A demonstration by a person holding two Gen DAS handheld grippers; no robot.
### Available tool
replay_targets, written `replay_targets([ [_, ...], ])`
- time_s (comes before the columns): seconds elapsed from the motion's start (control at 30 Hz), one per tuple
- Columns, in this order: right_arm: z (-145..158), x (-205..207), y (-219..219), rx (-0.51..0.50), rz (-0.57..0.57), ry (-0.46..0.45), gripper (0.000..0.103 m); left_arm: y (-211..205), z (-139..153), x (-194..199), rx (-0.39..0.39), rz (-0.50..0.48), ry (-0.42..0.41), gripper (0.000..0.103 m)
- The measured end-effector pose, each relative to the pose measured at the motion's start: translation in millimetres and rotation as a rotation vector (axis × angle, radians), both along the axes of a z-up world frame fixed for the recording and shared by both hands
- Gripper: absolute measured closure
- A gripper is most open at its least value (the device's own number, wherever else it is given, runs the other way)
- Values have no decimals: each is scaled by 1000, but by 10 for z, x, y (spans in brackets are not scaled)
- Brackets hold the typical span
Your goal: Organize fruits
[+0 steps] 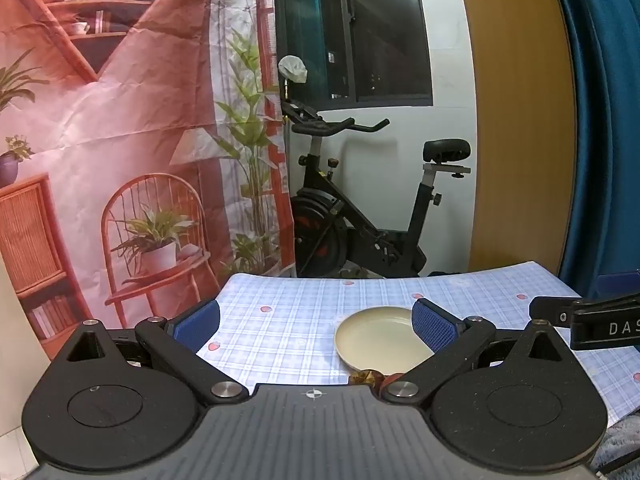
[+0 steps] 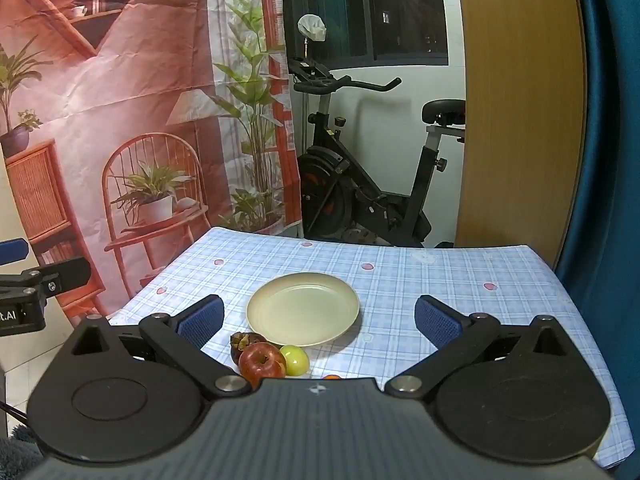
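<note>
Cream round plate [image 2: 303,309] sits beside glossy apple [image 2: 262,361] on checked tablecloth [image 2: 440,280].

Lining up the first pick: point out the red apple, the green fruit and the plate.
red apple [image 2: 262,361], right wrist view, top by the stem.
green fruit [image 2: 295,360], right wrist view, its middle.
plate [image 2: 303,308], right wrist view, bare centre.

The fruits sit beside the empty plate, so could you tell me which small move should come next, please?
Probably lower the open right gripper onto the red apple: it lies nearest, clustered with the other fruit, while the plate is empty.
</note>
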State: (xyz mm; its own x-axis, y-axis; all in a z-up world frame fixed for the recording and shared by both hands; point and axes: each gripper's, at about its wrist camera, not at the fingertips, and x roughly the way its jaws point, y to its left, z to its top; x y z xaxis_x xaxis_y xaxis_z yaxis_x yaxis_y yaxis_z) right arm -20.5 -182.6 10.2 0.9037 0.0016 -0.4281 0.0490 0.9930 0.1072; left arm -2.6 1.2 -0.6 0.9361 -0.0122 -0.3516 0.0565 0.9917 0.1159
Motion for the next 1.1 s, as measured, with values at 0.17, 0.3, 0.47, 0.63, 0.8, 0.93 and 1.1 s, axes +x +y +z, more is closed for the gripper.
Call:
replay_targets([
  [0.17, -2, -5, 5, -1, -2, 0, 0, -10, 7, -9, 2, -3, -2, 0],
  [0.3, -4, -5, 3, -3, -1, -1, 0, -7, -7, 2, 1, -3, -1, 0],
  [0.47, -3, -2, -1, -2, 0, -1, 0, -8, -13, 10, 1, -2, -1, 0],
  [0.63, -2, -3, -4, -4, 0, -2, 0, -11, -13, 6, 1, -2, -1, 0],
  [0.8, -2, 1, -8, -3, 1, -1, 0, -11, -17, 6, 1, -2, -1, 0],
  [0.93, -3, 1, -7, -3, 0, -1, 0, -13, -26, 8, 2, -1, 1, 0],
  [1.1, -2, -1, -10, -3, 1, -1, 0, -13, -30, 10, 2, -2, 1, 0],
])
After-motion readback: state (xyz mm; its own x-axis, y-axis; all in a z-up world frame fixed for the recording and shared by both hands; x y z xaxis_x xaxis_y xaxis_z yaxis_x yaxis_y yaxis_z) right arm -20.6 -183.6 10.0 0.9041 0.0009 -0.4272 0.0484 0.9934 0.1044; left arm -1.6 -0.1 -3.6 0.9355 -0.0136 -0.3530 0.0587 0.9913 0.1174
